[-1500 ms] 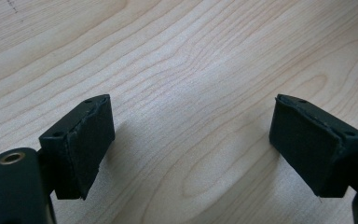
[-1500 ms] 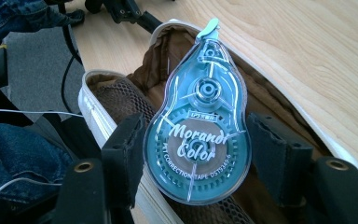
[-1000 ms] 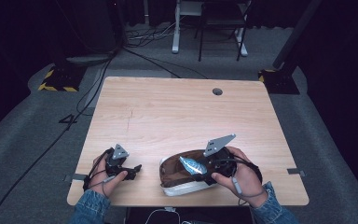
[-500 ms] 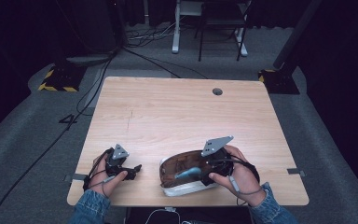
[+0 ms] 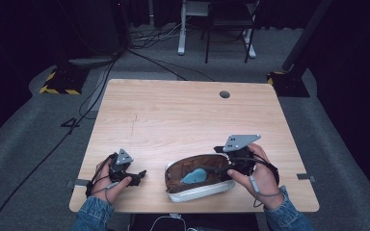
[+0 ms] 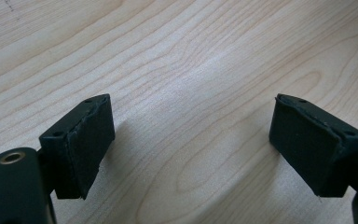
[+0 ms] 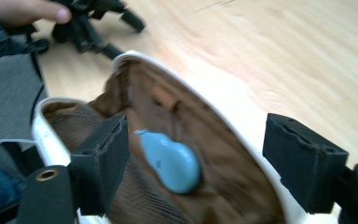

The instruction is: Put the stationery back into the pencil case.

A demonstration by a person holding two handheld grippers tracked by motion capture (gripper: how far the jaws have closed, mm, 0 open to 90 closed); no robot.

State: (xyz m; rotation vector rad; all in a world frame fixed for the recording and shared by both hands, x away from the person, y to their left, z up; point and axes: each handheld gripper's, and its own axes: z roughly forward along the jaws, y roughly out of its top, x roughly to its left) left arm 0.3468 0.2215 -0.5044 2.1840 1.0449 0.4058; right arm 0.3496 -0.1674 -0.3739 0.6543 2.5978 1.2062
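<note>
Right gripper has just been opening, its jaws now spread, nothing pinched, over a brown-lined white oval case holding a pale blue blob.
Case lies at the desk's near edge; left gripper, spread wide, rests well apart toward the near-left corner.

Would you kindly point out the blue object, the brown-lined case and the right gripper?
blue object [image 7: 170, 161], right gripper view, middle of its rounded body.
brown-lined case [image 5: 200, 194], high view, white near rim.
right gripper [image 7: 196, 163], right gripper view, midway between its fingertips.
</note>
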